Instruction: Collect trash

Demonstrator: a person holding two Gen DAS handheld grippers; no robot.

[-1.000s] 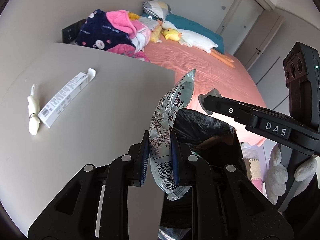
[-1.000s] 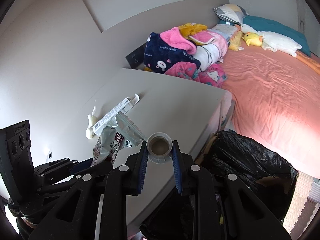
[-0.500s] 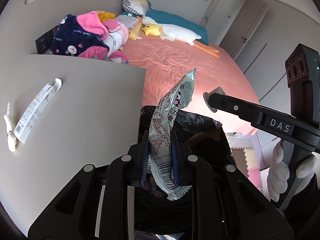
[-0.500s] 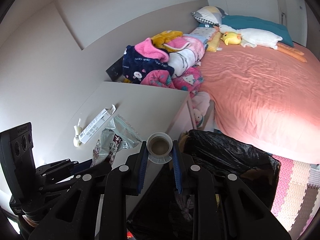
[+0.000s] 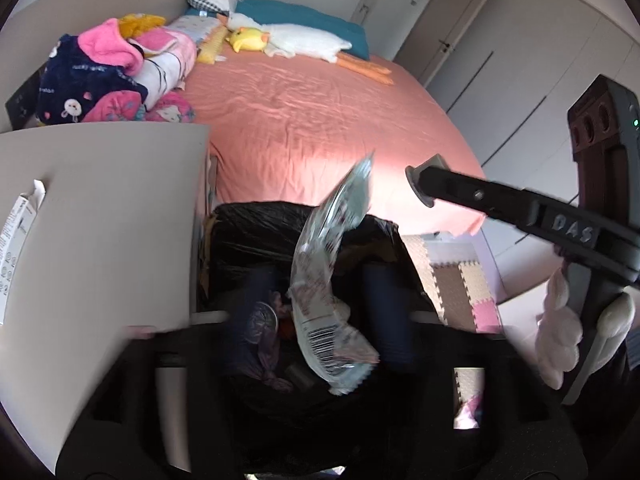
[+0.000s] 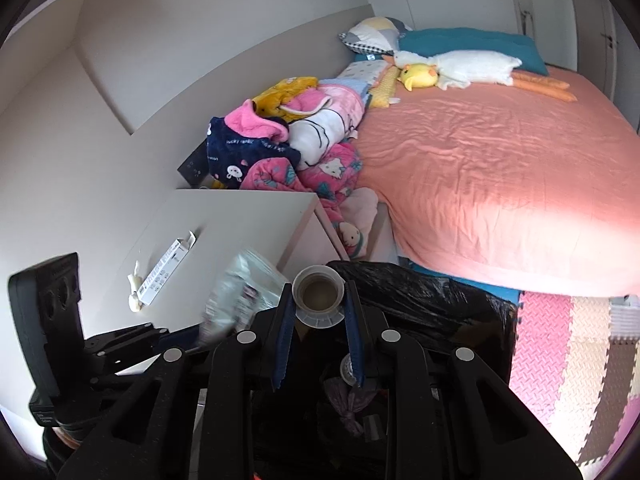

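Over the black trash bag (image 5: 248, 232) (image 6: 420, 300), my left gripper (image 5: 320, 280) has its jaws opening wide, the fingers blurred. A silver snack wrapper (image 5: 328, 292) (image 6: 240, 296) hangs loose between them, touching neither pad. To its right, my right gripper (image 6: 318, 286) has a small white cup (image 6: 318, 296) between its blue pads, above the bag's near edge. Those jaws are opening, though the pads still touch the cup. In the left wrist view the right gripper (image 5: 424, 184) reaches in from the right, held by a white-gloved hand (image 5: 560, 336).
The pale table (image 5: 100, 220) (image 6: 240, 216) stands left of the bag with a long white box (image 5: 16, 240) (image 6: 166, 266) and a small white scrap (image 6: 134, 288) on it. Beyond lie a pink bed (image 6: 480, 168), piled blankets (image 6: 280, 140), and foam floor mats (image 6: 580, 340).
Both grippers have swung right, from over the table to over the trash bag. The left jaws have sprung open and the wrapper has tilted free. The cup stays between the right pads.
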